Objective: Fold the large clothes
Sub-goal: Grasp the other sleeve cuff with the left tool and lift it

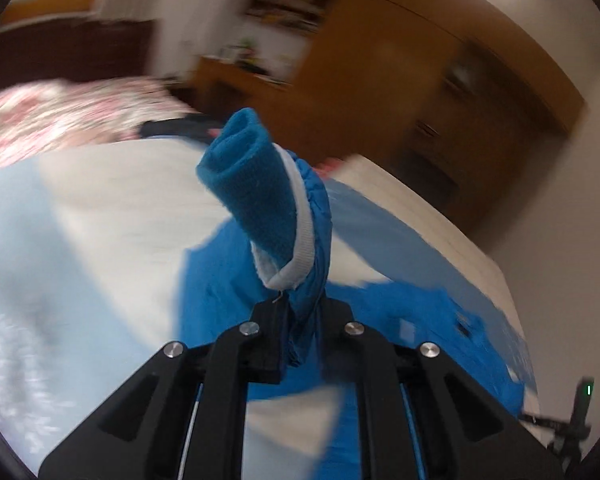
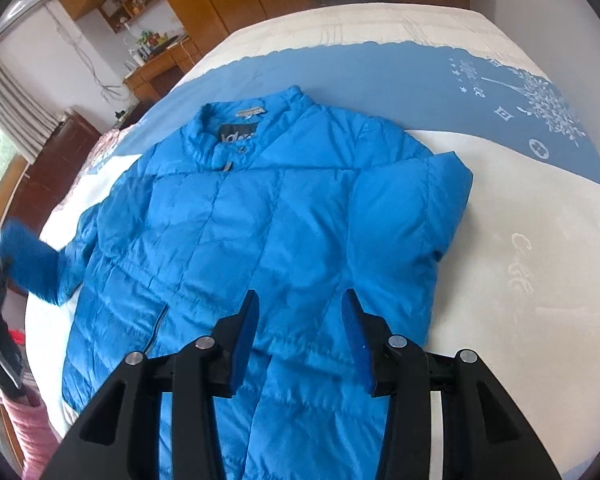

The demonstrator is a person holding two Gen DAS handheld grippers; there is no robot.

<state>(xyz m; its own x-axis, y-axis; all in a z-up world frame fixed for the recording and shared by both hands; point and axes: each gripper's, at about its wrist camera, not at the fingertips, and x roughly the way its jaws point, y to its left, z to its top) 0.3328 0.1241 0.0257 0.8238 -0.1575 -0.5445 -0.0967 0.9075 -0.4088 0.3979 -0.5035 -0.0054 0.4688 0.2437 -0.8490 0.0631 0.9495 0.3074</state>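
Two grippers: left gripper (image 1: 300, 312) is clamping tight on one sleeve (image 1: 308, 216) just behind its fleece cuff (image 1: 252, 184), lifting it off the bed (image 2: 520, 240). Right gripper (image 2: 300, 320) is hanging about half open, nothing between its pads, over the hem. One blue puffer jacket (image 2: 240, 220) is lying front-up mid-bed, collar toward the far edge, other sleeve folded in.

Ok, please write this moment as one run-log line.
left gripper: shut on sleeve cuff, lifted | right gripper: open, empty, above blue puffer jacket | jacket: front up on bed, other sleeve already folded in
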